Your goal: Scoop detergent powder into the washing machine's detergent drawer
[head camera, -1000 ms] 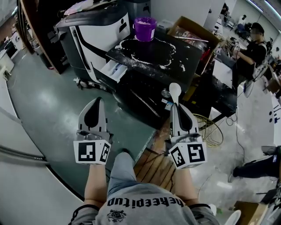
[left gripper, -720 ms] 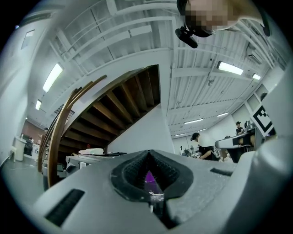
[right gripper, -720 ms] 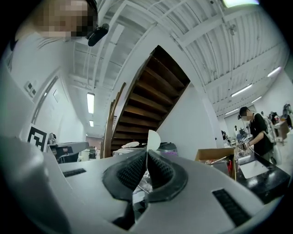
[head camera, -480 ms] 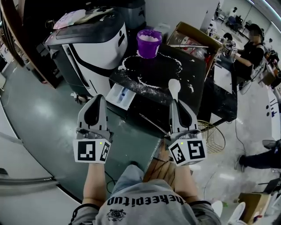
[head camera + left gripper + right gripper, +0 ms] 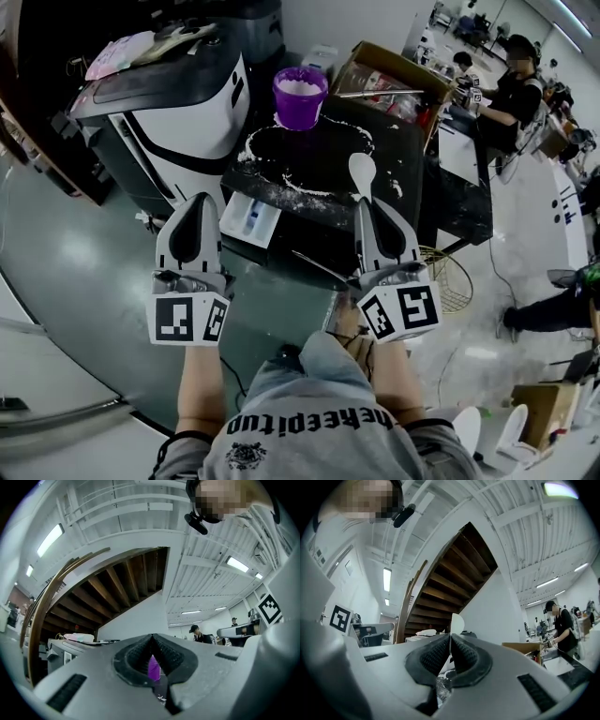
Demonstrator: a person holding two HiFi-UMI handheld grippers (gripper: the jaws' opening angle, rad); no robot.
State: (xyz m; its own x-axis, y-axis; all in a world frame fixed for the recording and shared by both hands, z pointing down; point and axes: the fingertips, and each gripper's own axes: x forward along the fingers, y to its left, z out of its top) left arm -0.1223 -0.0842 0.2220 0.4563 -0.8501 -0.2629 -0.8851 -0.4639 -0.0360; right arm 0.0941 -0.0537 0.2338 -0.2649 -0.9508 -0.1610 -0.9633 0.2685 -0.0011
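Both pairs of jaws are together: the left gripper (image 5: 198, 206) empty, the right gripper (image 5: 366, 204) clamped on a spoon (image 5: 362, 173). Only the head view shows the open drawer (image 5: 248, 217) and the powder-strewn tabletop (image 5: 319, 155).

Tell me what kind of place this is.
Likely a workshop or test lab, not a home laundry: a washing machine stands on open floor beside a powder-dusted black table, another person works in the background, and a timber staircase rises overhead.

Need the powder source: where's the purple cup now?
Head view, top centre: the purple cup stands at the far edge of the black table, right of the white washing machine.
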